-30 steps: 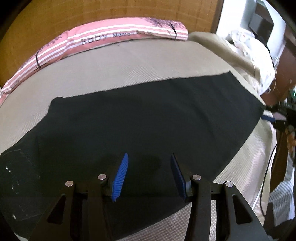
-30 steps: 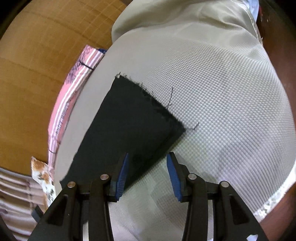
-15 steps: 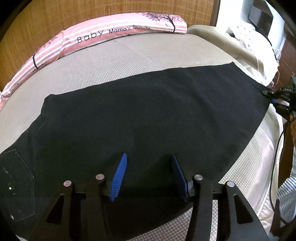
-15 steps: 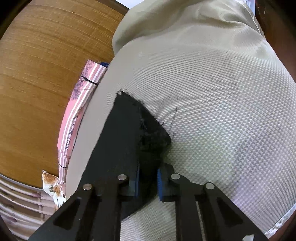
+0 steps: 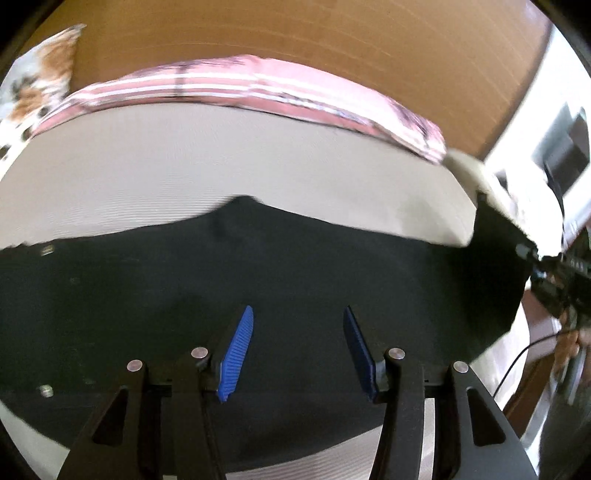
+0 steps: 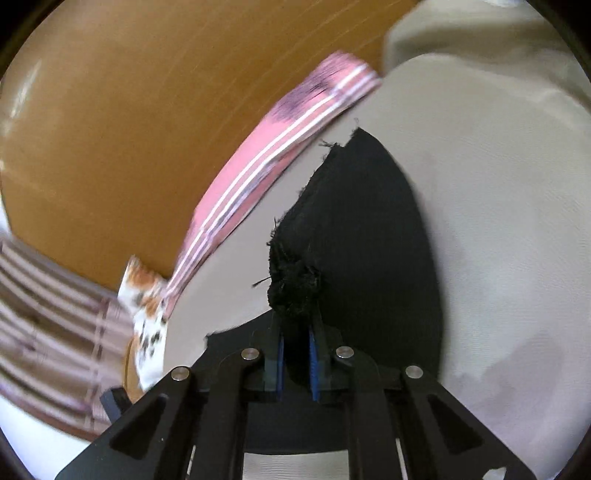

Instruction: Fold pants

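Observation:
Black pants (image 5: 295, 266) lie flat across the beige mattress (image 5: 221, 155). My left gripper (image 5: 298, 314) hangs open just over the middle of the cloth, and its blue pads hold nothing. My right gripper (image 6: 295, 321) is shut on the frayed hem (image 6: 295, 284) of the leg end. That end of the pants (image 6: 362, 229) is raised off the bed and curls back over itself. In the left wrist view the right gripper (image 5: 550, 269) shows at the right edge with the lifted cloth. Both views are blurred by motion.
A pink striped pillow (image 5: 258, 88) lies along the far side of the mattress against a brown woven wall (image 5: 295, 33). A beige blanket (image 5: 465, 166) is bunched at the right corner. A spotted cloth (image 6: 147, 314) and a striped fabric (image 6: 44, 295) lie beyond the bed's left end.
My right gripper has shut on the leg's hem and lifted it off the bed, swinging it leftward. My left gripper stays open and has shifted along the pants, with its view tilted up.

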Demonstrator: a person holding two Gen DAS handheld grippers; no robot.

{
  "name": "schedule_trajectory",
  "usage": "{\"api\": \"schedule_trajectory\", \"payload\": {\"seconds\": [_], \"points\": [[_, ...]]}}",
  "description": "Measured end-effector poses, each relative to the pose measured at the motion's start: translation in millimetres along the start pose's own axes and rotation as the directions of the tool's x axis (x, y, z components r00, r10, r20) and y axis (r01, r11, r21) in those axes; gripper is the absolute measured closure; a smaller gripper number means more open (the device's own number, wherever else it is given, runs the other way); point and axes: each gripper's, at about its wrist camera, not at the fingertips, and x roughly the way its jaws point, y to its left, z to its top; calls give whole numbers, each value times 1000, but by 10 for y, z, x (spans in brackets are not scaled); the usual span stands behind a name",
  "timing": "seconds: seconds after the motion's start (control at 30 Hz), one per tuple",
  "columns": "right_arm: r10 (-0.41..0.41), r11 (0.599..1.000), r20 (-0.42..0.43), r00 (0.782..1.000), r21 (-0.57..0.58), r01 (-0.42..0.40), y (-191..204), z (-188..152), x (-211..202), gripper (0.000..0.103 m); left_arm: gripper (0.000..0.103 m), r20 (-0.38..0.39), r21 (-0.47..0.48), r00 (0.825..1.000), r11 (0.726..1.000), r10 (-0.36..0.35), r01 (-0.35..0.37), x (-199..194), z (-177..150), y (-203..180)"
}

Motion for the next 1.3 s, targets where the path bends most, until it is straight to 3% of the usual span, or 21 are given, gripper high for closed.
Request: {"api": "schedule_trajectory", "payload": {"seconds": [0.2,0.37,0.5,0.67,0.77,0.9,1.0,1.13,1.3], "points": [[64,991,-174,983,-106,-83,673,-346,760,92,51,14,-78,999,996,34,-33,-159,-74,424],[45,968,-361,932,-214,-129,1063,-920,1289,92,51,3,-106,1000,994,14,-13,-225,-167,585],[-69,927,-446,892,-359,-108,1213,-1404,1533,92,51,-11,-134,999,991,-30,29,-250,-221,668],[-162,884,-470,868,-461,-85,1231,-1689,1656,92,51,-38,-135,996,988,-75,69,-212,-253,645],[-172,867,-470,866,-490,-94,1267,-1717,1650,85,51,-54,-129,994,987,-100,92,-186,-253,592],[-148,867,-464,873,-486,-111,1357,-1680,1523,61,51,-87,-152,985,979,-151,137,-163,-262,572],[-116,878,-434,893,-465,-112,1337,-1565,1322,61,51,-131,-185,971,967,-202,176,-118,-283,543],[-136,895,-362,922,-444,-42,1175,-1397,1122,61,51,-208,-215,946,955,-249,204,-2,-329,435],[-127,929,-334,934,-369,-5,952,-1283,1009,61,51,-316,-258,909,947,-271,193,220,-402,302]]}}
